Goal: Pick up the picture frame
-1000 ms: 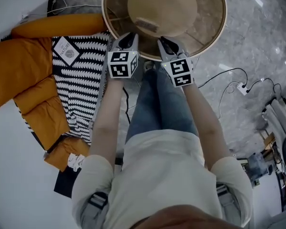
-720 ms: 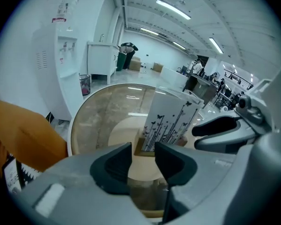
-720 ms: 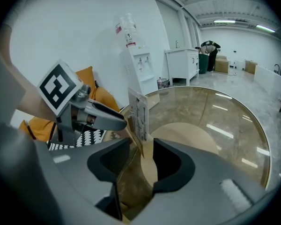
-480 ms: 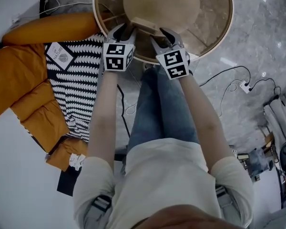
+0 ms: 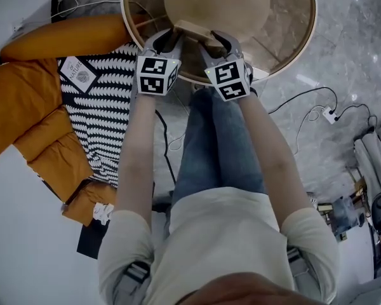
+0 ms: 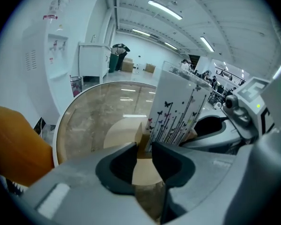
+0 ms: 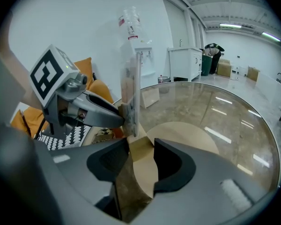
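The picture frame (image 5: 194,29) stands upright on the round glass table (image 5: 291,51), on a light wooden foot. In the left gripper view its panel (image 6: 177,110) is white with printed butterflies and stems. My left gripper (image 5: 167,39) is at its left end; its jaws (image 6: 144,153) are closing, with the wooden foot's corner in the gap and no clear pressing. My right gripper (image 5: 214,40) is at the frame's right end. It stands open (image 7: 140,159) with the wooden foot (image 7: 141,149) between its fingers. From there the frame (image 7: 131,90) shows edge-on.
Orange cushions (image 5: 25,100) and a black-and-white patterned one (image 5: 101,116) lie left of the table. Cables and a power strip (image 5: 327,114) trail over the marble floor at right. The person's legs (image 5: 216,145) stand against the table's near rim.
Both grippers have come down and forward onto the table and opened from shut. They now bracket the frame's two ends, where earlier they hung short of it.
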{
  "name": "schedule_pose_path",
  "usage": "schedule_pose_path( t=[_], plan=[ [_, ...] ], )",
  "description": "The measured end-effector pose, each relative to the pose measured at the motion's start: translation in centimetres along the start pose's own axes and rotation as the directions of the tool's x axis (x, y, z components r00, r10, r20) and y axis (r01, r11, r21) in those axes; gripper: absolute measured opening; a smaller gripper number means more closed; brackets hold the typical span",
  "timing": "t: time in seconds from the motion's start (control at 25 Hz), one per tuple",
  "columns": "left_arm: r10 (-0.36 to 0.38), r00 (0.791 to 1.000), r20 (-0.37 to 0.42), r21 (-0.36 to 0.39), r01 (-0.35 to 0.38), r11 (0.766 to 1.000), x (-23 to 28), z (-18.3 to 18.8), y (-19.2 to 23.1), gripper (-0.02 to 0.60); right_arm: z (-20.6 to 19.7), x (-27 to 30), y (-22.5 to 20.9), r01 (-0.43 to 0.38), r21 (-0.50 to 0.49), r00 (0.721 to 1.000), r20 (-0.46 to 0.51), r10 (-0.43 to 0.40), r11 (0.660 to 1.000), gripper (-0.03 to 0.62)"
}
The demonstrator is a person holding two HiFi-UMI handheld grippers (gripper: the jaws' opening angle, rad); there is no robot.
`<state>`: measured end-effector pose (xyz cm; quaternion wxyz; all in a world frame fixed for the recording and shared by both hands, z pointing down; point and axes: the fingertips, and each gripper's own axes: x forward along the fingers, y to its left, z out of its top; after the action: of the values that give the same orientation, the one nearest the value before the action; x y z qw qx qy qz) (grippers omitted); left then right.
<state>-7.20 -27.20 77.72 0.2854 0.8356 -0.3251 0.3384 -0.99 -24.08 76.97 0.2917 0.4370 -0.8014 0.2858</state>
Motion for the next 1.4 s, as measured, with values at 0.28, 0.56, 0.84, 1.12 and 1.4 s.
schedule_pose_path(
  t=[0.28,0.56,0.84,1.12,1.4],
  plan=[
    [0.016,1.0,-0.008,0.021,-0.015,1.0,-0.5,-0.1,-0.5,0.048,-0.1,-0.9,-0.4,0.023,0.003,1.0,0.001,-0.023,1.0,0.149],
    [0.02,1.0,-0.002,0.026,-0.02,0.999,-2.2,-0.5,-1.9,0.046,-0.2,-2.6,0.6,0.021,-0.022,1.0,0.004,-0.021,1.0,0.147],
    [0.01,0.999,0.042,0.039,-0.012,0.999,-5.6,1.3,-4.1,0.046,1.6,-6.5,1.8,0.047,-0.06,0.999,0.024,-0.046,0.997,0.146],
    [0.008,0.994,0.105,0.041,-0.012,0.999,-10.4,4.7,-6.6,0.044,5.3,-12.0,3.1,0.088,-0.095,0.994,0.072,-0.081,0.992,0.146],
    [0.011,0.984,0.176,0.043,-0.019,0.999,-15.4,8.1,-9.3,0.046,8.8,-17.7,4.5,0.124,-0.13,0.987,0.116,-0.109,0.984,0.146]
  ],
)
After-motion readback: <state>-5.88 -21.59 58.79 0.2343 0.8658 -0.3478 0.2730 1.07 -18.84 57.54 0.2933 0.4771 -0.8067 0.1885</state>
